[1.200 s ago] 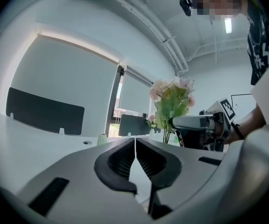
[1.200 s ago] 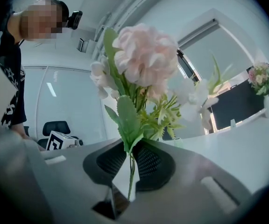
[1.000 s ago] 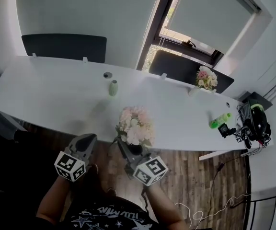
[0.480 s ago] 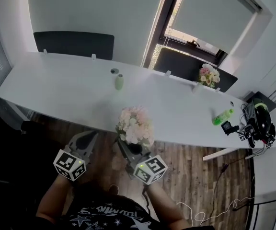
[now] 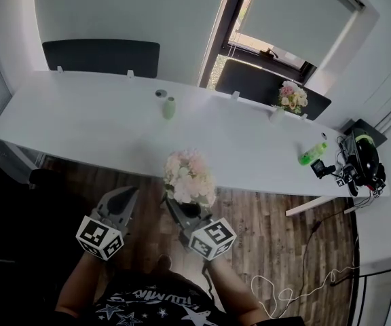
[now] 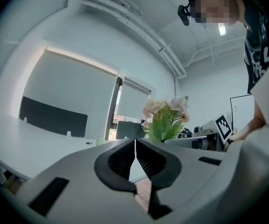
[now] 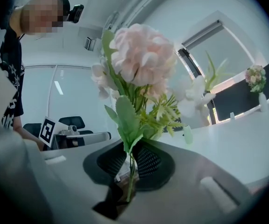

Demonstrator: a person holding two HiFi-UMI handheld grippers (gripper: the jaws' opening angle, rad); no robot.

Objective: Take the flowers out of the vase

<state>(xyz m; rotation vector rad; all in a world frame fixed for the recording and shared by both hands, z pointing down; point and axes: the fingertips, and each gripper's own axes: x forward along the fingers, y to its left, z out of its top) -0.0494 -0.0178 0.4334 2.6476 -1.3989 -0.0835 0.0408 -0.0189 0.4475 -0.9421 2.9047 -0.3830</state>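
Observation:
A bunch of pink and white flowers (image 5: 190, 176) with green leaves stands upright in my right gripper (image 5: 174, 206), over the wooden floor just short of the table's front edge. In the right gripper view the jaws are shut on the thin green stems (image 7: 128, 181), with the blooms (image 7: 141, 55) rising above them. A small pale green vase (image 5: 170, 107) stands on the white table (image 5: 80, 131), far from both grippers. My left gripper (image 5: 128, 195) is beside the right one, to its left. It is shut (image 6: 135, 146) with nothing in it. The bouquet (image 6: 165, 116) shows past its tips.
A second vase with flowers (image 5: 289, 99) stands at the table's far right edge. A green bottle (image 5: 312, 156) and a heap of electronics (image 5: 358, 170) lie at the right end. Two dark screens (image 5: 100, 56) line the back of the table. A small round object (image 5: 159, 94) lies next to the green vase.
Both grippers and the bouquet have drawn back from the table; the flowers, earlier over its front edge, now hang over the floor. Neither gripper's jaws have changed.

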